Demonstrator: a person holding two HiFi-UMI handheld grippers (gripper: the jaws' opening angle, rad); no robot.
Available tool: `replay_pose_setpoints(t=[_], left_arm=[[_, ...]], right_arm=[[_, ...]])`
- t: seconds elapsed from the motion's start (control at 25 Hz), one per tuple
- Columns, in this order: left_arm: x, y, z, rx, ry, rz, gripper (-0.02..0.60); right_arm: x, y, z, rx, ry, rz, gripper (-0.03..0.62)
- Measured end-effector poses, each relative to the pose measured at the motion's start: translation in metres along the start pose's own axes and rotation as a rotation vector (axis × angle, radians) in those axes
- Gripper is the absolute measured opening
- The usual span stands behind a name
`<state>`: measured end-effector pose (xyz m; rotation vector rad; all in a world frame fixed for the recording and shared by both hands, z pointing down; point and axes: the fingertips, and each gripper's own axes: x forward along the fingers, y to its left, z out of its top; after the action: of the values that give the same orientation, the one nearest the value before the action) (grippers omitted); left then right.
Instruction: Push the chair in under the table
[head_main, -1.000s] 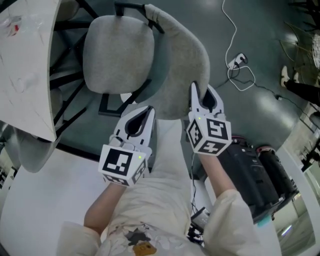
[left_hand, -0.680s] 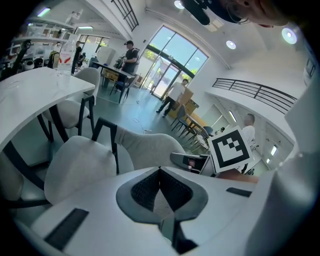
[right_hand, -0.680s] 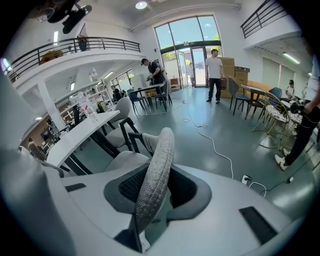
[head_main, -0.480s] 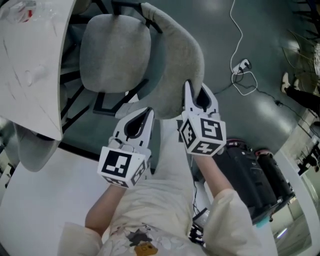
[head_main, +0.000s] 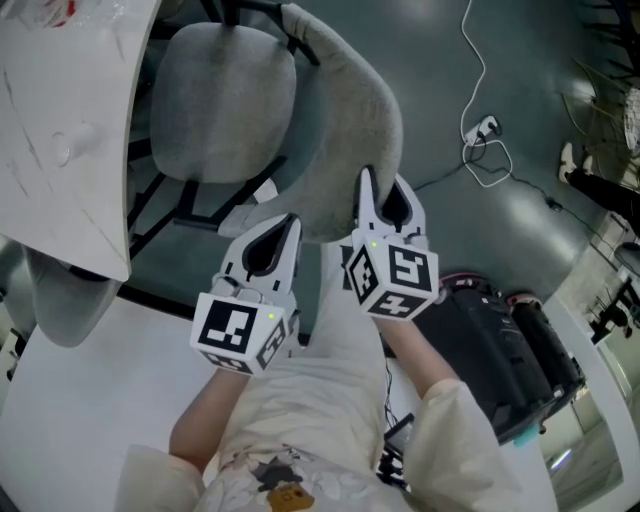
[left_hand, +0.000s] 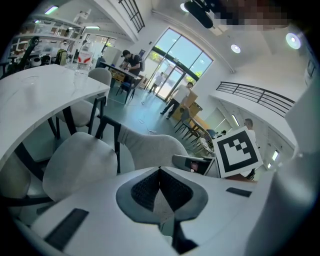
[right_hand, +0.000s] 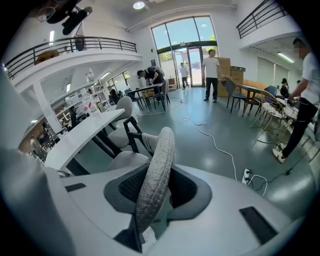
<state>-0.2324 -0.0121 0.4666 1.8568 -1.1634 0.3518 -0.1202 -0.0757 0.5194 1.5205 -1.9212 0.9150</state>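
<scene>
The grey upholstered chair has its seat (head_main: 225, 100) partly under the white table (head_main: 60, 150) and its curved backrest (head_main: 350, 120) toward me. My right gripper (head_main: 383, 190) is shut on the backrest's near edge, and that padded edge (right_hand: 159, 160) runs up between its jaws. My left gripper (head_main: 288, 222) hovers just left of it, behind the backrest's lower rim, with its jaws shut tip to tip on nothing (left_hand: 160, 169). The seat (left_hand: 82, 162) and the table top (left_hand: 45, 95) lie ahead of the left gripper.
A second grey chair (head_main: 60, 300) stands under the table at the left. A black case (head_main: 510, 350) sits on the floor at the right. White cables and a plug (head_main: 480, 130) trail across the grey floor. People and more tables (right_hand: 210, 65) are far off.
Both grippers have moved up and left toward the table. The chair has gone with them, and its seat now sits further under the table's edge.
</scene>
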Motion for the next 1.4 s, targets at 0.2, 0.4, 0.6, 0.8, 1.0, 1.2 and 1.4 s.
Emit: replay_pose_setpoints(t=[0.2,0.4,0.6,0.8,1.0,1.2,1.4], left_arm=[[-0.009,0.009,0.001,0.002,-0.004,-0.007,0.008],[-0.02,0.018,0.002,0.005,-0.011,0.004,0.009],[-0.027,0.021,-0.001,0.01,-0.011,0.009,0.008],[-0.03,0.008,-0.001,0.04,-0.012,0.015,0.008],[-0.032,-0.008,0.0,0.082,-0.01,0.028,0.008],[-0.031,-0.03,0.001,0.118,-0.014,0.036,0.008],[-0.036,-0.065,0.006,0.161,-0.02,0.029,0.008]], right_arm=[[-0.01,0.018,-0.017,0.021,0.016,-0.01,0.11],[-0.019,0.035,-0.03,0.048,0.025,-0.012,0.115],[-0.019,0.033,-0.032,0.05,0.029,-0.015,0.115],[-0.019,0.034,-0.033,0.064,0.022,0.022,0.12],[-0.021,0.037,-0.035,0.019,0.043,0.086,0.146],[-0.033,0.032,-0.03,0.071,0.046,0.131,0.159],[-0.063,0.013,-0.023,0.101,0.047,0.152,0.161]])
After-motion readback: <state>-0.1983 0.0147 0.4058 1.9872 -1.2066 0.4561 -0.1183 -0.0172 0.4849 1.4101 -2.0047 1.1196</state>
